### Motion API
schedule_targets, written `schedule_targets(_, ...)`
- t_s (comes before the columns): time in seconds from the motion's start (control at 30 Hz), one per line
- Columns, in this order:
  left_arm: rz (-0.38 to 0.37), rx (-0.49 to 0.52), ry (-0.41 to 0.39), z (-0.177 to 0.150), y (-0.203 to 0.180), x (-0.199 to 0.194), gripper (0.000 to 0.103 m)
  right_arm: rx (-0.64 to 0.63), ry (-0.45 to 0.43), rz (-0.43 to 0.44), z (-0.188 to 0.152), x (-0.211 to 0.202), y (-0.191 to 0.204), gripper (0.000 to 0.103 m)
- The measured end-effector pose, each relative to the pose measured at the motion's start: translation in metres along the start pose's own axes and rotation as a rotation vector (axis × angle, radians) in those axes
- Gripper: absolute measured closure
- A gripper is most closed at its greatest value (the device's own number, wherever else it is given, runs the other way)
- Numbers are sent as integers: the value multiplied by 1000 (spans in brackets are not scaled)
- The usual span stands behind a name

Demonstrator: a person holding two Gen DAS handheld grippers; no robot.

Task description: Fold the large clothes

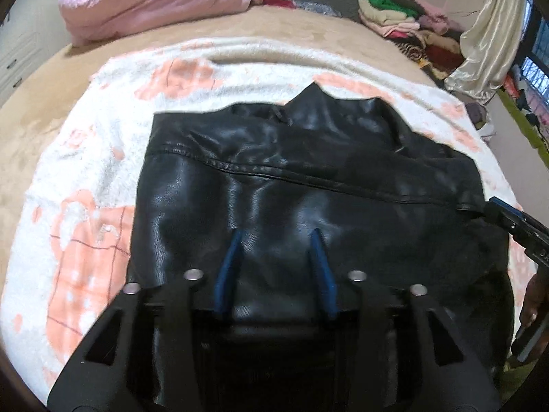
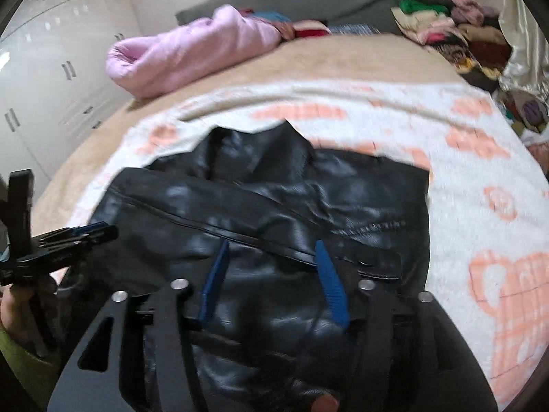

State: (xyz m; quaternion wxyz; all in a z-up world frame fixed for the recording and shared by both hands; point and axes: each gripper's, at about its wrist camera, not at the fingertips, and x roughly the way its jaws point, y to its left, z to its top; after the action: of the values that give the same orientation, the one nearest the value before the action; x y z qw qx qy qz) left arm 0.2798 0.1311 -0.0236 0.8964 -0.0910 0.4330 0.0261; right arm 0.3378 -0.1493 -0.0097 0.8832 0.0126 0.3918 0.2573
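A black leather jacket (image 1: pixel 274 185) lies flat on a white and peach fleece blanket (image 1: pixel 85 178), collar at the far side. My left gripper (image 1: pixel 277 235) is open, its blue fingers spread just above the jacket's near half, holding nothing. My right gripper (image 2: pixel 272 245) is open too, over the jacket (image 2: pixel 274 206) near a seam. The right gripper also shows at the right edge of the left wrist view (image 1: pixel 507 216), by the jacket's right side. The left gripper shows at the left edge of the right wrist view (image 2: pixel 82 235).
The blanket (image 2: pixel 480 178) covers a tan bed (image 1: pixel 281 29). A rolled pink quilt (image 1: pixel 151 0) lies at the far left. A pile of folded clothes (image 1: pixel 408 24) sits at the far right by a cream curtain (image 1: pixel 487 48). White wardrobes (image 2: pixel 51 68) stand left.
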Motion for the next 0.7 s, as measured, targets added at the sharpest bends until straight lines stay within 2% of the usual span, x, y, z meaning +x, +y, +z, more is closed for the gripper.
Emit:
schedule_targets(0.13, -33, 42, -28, -7, -12, -19, 57, -52, -16, -5, -3, -16, 12, 45)
schedule_targets(0.23, -51, 57, -20, -15, -19, -21, 57, -68, -25, -3, -9, -21, 18, 37)
schedule_targets(0.43, -77, 117, 30, -31, -36, -11, 63, -108, -47, 25, -20, -33, 27, 38)
schedule_targets(0.6, -67, 144, 62, -43, -46, -1, 63, -117, -61, 69, -28, -45, 37, 38)
schedule_targets(0.7, -70, 139, 64, -45, -47, 2, 63, -134, -46, 57, -33, -43, 41, 38)
